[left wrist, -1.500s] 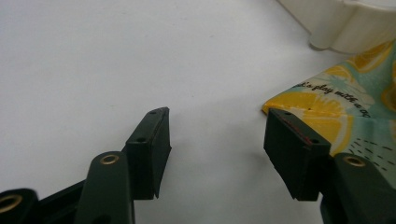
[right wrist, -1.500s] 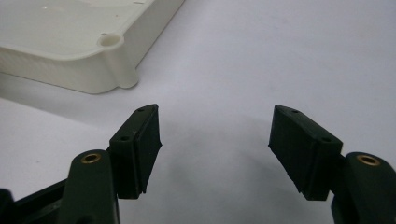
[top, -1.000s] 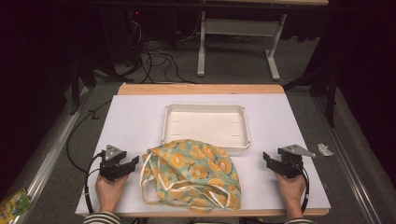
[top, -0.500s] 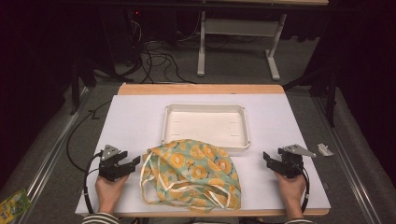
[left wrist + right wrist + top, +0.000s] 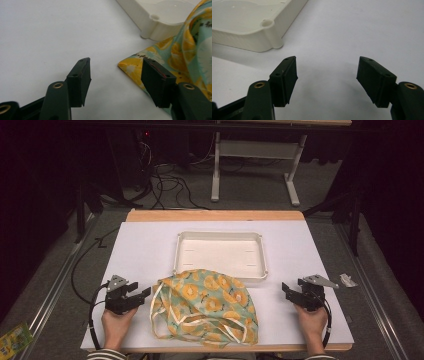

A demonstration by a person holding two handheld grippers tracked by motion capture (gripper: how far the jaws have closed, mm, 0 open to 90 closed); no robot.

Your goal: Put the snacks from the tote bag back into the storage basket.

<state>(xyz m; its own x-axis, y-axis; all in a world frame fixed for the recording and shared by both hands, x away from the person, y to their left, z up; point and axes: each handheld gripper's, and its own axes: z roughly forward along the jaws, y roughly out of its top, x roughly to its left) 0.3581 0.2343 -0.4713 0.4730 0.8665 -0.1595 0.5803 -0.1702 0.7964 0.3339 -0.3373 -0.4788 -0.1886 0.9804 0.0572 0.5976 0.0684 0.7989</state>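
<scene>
On the white tabletop (image 5: 145, 245), my left gripper (image 5: 141, 293) has just narrowed its jaws slightly; they gape empty beside the crumpled lemon-print fabric bag (image 5: 207, 305) at the near edge. My right gripper (image 5: 289, 289) gapes empty too, well apart. Behind the bag sits a cream plastic tray (image 5: 220, 234).

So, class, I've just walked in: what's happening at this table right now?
A person sits at a white table with tongs in each hand. A lemon-print cloth lies crumpled in front of them, its far edge against an empty white tray. The left tongs sit open right beside the cloth's corner, not gripping it. The right tongs rest open on bare table, apart from the cloth. Nothing is held yet.
</scene>
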